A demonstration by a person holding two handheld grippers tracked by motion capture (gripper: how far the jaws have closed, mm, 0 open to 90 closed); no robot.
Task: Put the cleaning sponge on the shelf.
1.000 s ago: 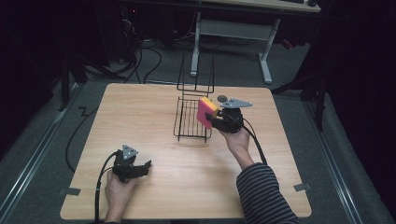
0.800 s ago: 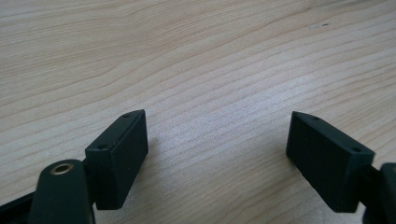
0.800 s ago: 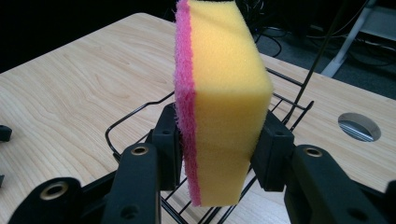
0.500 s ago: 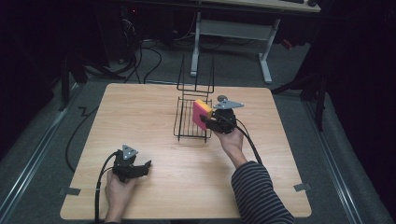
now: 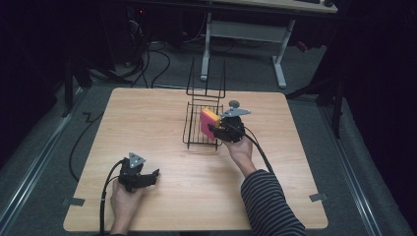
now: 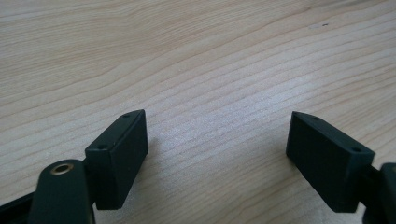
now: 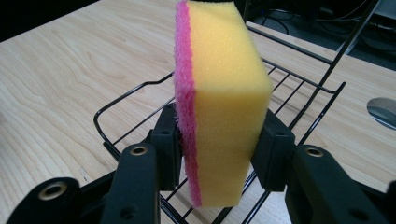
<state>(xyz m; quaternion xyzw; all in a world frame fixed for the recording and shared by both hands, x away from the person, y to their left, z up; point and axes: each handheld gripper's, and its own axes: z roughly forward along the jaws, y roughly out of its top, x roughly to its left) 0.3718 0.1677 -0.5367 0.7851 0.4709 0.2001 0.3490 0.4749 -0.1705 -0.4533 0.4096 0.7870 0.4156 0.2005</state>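
The right hand-held gripper [image 7: 219, 149] pinches the yellow foam sponge with a pink scouring face [image 7: 224, 93] upright over the black wire rack [image 5: 201, 125], at twelve o'clock on the wooden tabletop [image 5: 147, 123]. Placing seems underway; next it likely needs lowering, then release. The left hand-held gripper [image 6: 215, 154], at seven o'clock, is spread and empty.

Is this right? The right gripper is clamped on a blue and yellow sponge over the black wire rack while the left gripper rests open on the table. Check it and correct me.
One detail is off: the sponge is pink and yellow, not blue and yellow, as the right gripper view shows. The rest holds: the right gripper is clamped on it over the black wire rack, and the left gripper rests open on the table.
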